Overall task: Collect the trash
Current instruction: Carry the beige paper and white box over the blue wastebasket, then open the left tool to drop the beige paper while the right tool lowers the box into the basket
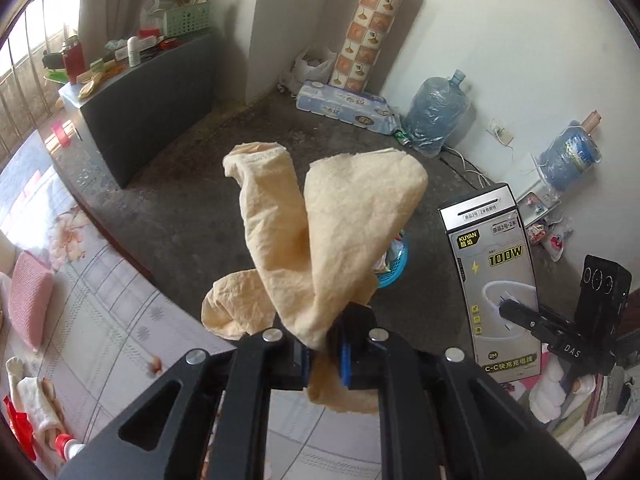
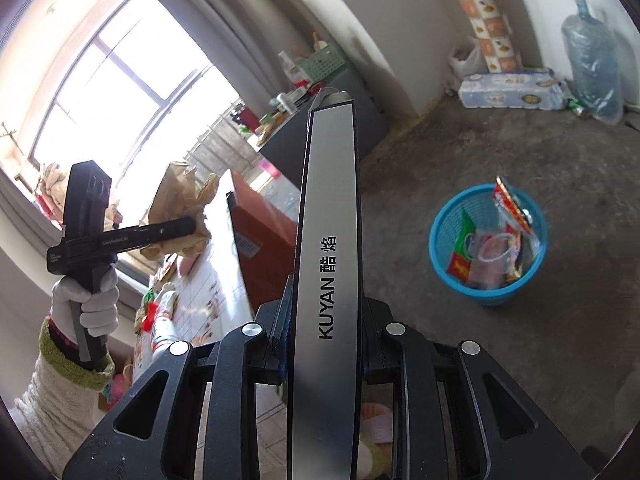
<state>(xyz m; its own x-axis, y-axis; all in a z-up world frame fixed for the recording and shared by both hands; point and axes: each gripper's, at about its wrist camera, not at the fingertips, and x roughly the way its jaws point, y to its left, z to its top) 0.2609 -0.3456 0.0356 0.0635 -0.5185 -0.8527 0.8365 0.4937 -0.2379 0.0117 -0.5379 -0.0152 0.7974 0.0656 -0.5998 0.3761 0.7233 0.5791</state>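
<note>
My left gripper (image 1: 325, 356) is shut on a crumpled tan paper (image 1: 320, 232), held up over the bed edge. In the right wrist view the same paper (image 2: 180, 208) shows at the left gripper's (image 2: 196, 226) tips, with a gloved hand (image 2: 90, 304) on the handle. My right gripper (image 2: 324, 320) is shut on a silver cable box (image 2: 326, 264), seen edge-on; in the left wrist view that box (image 1: 496, 292) stands at the right, pinched by the right gripper (image 1: 506, 306). A blue trash basket (image 2: 486, 240) holding wrappers stands on the floor; the paper hides most of the basket (image 1: 394, 268).
A bed with a floral sheet (image 1: 80, 280) and pink pillow (image 1: 28, 296) lies at the left. A dark cabinet (image 1: 152, 96) with clutter stands by the window. Tissue packs (image 1: 344, 106), a bagged water jug (image 1: 436, 116) and a dispenser (image 1: 532, 188) line the far wall on the concrete floor.
</note>
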